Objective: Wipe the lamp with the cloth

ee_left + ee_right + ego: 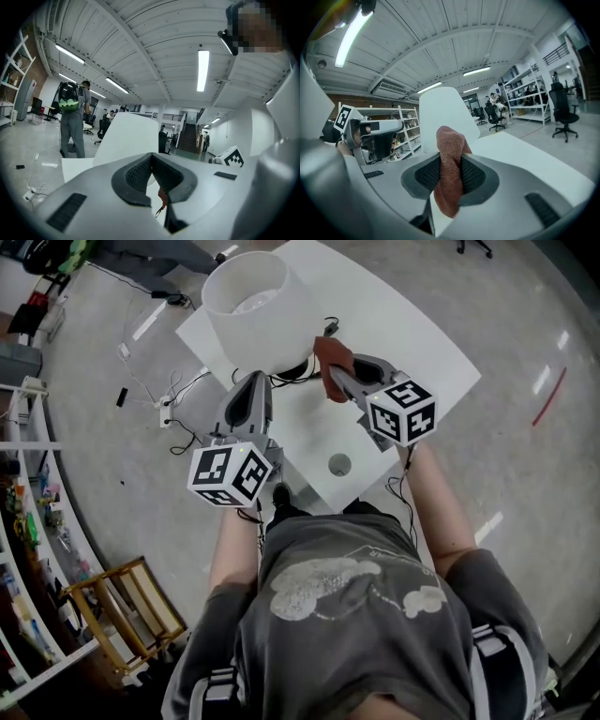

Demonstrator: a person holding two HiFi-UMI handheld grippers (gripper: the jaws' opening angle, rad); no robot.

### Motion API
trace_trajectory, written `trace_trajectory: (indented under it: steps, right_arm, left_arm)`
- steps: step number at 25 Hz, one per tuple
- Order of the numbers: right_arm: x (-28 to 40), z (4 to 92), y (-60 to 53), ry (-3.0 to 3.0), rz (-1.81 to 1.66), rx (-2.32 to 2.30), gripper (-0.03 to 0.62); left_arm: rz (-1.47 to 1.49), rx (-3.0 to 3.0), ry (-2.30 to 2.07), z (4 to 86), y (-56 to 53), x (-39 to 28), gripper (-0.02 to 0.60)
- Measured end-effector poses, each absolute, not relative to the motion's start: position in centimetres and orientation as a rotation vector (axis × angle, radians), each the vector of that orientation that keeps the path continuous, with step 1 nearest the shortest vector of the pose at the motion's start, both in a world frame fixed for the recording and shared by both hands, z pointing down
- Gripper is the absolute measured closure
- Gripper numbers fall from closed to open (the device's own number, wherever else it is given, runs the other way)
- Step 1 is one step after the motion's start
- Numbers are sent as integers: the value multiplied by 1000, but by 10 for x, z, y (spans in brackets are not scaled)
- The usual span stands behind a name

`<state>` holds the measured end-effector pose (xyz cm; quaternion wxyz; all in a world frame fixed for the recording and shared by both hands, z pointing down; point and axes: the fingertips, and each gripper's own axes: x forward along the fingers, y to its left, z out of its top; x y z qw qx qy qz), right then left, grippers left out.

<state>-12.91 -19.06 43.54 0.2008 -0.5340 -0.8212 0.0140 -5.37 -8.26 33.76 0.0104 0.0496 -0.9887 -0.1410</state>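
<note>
Right gripper [336, 382] clamps the reddish-brown cloth [333, 354], held up just beside the white-shaded lamp [255, 306] on the white table [412, 343], likely poised to wipe its side; left gripper [253, 388], jaws pressed together and empty, waits near the lamp's foot.

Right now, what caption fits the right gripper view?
Right gripper clamps a reddish-brown cloth, facing the white lampshade, white table beyond.
</note>
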Motion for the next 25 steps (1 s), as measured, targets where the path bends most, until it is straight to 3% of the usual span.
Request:
trace_trajectory:
  steps: [17,25]
  right_arm:
    - [-120,304,-133,-2676,35,-1369,502]
    - [-106,317,-119,-2719,72,-1200,502]
  left_arm:
    - [-419,607,-3129,291,-17,-88,574]
    - [-454,777,-3073,294,4,-88,574]
